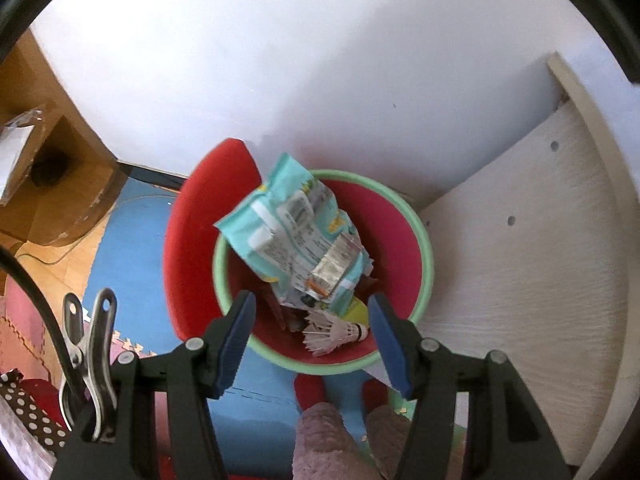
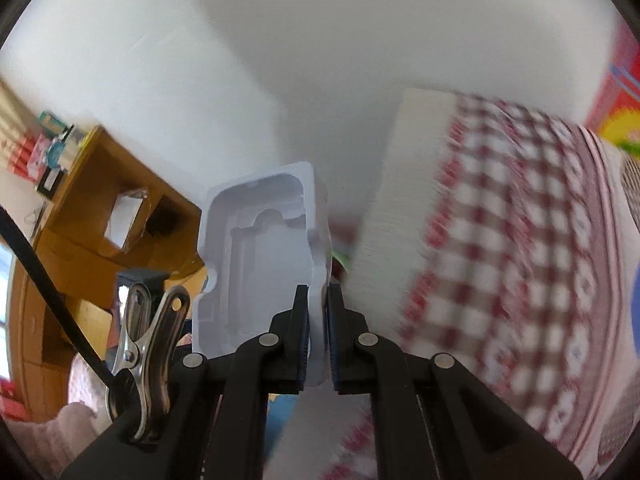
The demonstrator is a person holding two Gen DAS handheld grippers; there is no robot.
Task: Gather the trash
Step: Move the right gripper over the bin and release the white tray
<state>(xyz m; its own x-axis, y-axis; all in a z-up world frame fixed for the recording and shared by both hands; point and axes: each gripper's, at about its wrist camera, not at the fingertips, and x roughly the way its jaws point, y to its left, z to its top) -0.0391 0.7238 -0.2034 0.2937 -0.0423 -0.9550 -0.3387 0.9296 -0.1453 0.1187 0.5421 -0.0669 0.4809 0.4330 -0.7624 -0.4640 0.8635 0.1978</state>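
In the left wrist view a red bin (image 1: 400, 232) with a green rim stands on the floor, its red lid (image 1: 200, 232) tipped open at the left. A pale teal wipes packet (image 1: 296, 236) leans inside it, over a white shuttlecock (image 1: 336, 332) and other scraps. My left gripper (image 1: 312, 312) hangs open above the bin's near rim with nothing between its blue pads. In the right wrist view my right gripper (image 2: 318, 300) is shut on the edge of a white moulded plastic tray (image 2: 260, 256), held upright in the air.
A white board of a cabinet (image 1: 520, 260) stands right of the bin, a white wall behind it. A brown cardboard box (image 1: 52, 168) sits at the left on blue floor mats (image 1: 132, 248). A person's pink-slippered feet (image 1: 332, 436) are below. A red checked cloth (image 2: 520, 260) covers a surface at the right.
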